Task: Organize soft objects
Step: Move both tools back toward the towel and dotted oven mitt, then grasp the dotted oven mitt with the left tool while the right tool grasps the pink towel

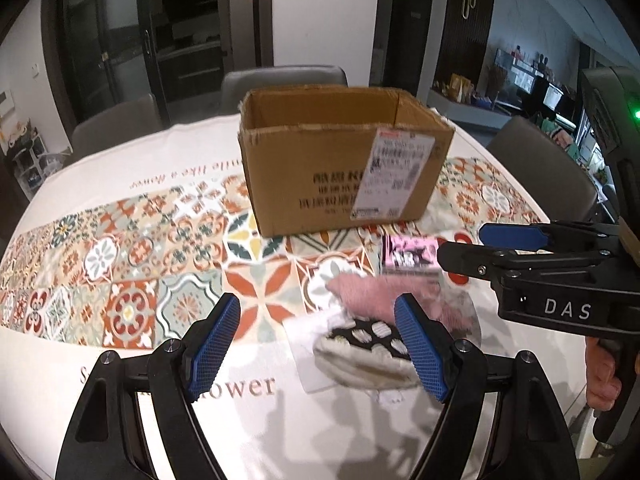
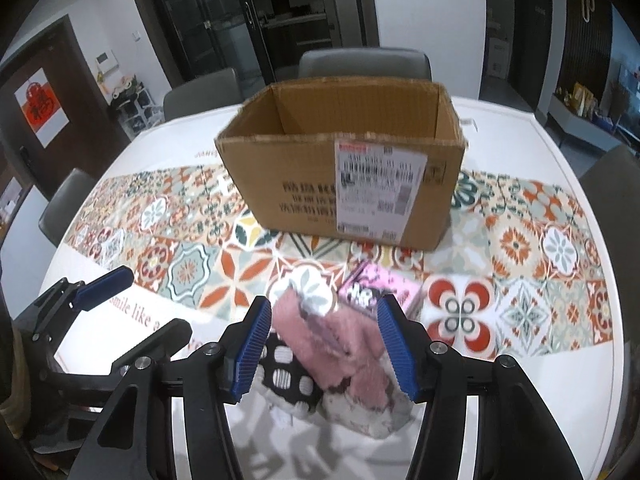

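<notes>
An open cardboard box [image 1: 340, 164] [image 2: 344, 176] stands on the patterned tablecloth, and its inside looks empty. In front of it lies a pile of soft things: a fluffy pink piece [image 1: 376, 296] [image 2: 340, 340], a black-and-white dotted piece [image 1: 364, 334] [image 2: 286, 376] and a pink printed packet [image 1: 410, 256] [image 2: 380, 288]. My left gripper [image 1: 320, 344] is open, just left of the pile, its right finger over the dotted piece. My right gripper [image 2: 324, 344] is open with the pink piece between its fingers. It shows from the side in the left wrist view [image 1: 464, 246].
Grey chairs [image 2: 364, 62] stand around the table [image 2: 520, 132]. The left gripper [image 2: 132, 304] shows at the left of the right wrist view. Glass doors and cabinets are behind.
</notes>
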`<state>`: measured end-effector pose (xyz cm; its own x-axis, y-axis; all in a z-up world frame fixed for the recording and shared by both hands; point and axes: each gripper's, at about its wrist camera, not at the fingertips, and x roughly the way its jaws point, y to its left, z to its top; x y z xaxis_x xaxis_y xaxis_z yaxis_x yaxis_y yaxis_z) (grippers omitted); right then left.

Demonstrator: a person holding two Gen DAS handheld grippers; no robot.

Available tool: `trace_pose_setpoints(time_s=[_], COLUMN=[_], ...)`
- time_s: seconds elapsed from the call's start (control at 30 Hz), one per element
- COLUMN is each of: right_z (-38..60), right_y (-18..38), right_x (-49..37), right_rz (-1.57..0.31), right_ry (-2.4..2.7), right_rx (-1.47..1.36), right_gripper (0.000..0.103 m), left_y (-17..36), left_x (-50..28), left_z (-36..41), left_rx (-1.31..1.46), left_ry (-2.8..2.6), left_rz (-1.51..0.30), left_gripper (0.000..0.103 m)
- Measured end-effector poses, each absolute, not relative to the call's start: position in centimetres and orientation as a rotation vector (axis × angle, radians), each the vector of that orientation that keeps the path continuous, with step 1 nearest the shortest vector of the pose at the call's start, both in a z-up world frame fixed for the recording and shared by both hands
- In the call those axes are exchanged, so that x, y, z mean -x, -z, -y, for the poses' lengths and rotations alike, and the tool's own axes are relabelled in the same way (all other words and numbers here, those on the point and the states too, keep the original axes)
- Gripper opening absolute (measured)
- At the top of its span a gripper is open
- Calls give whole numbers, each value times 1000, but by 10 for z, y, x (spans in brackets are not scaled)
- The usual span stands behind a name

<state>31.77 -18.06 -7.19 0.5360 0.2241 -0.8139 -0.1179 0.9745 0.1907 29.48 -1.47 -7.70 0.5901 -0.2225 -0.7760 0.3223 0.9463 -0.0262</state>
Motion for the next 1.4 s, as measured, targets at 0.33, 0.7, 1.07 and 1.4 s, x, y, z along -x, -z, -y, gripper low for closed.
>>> trace_pose_setpoints(time_s=[0.33,0.7,1.07,1.4], right_z=[177,176,182,186], right_y=[103,134,164,181], right_x=[-313,-324,-338,-348], right_rz=[-1089,-1171,-1237,-1242], right_ry=[-229,-221,-240,-253], right_rx=[-137,-124,-200,-225], right_gripper=[57,57,57,57], left_y=[106,132,157,173], left_x=[-302,-317,-333,-342], left_z=[10,6,12,15], left_rx=[-60,3,62,84], left_ry=[338,342,357,354], left_rz=[-994,-1068,-1140,-1181], left_gripper=[79,79,79,79])
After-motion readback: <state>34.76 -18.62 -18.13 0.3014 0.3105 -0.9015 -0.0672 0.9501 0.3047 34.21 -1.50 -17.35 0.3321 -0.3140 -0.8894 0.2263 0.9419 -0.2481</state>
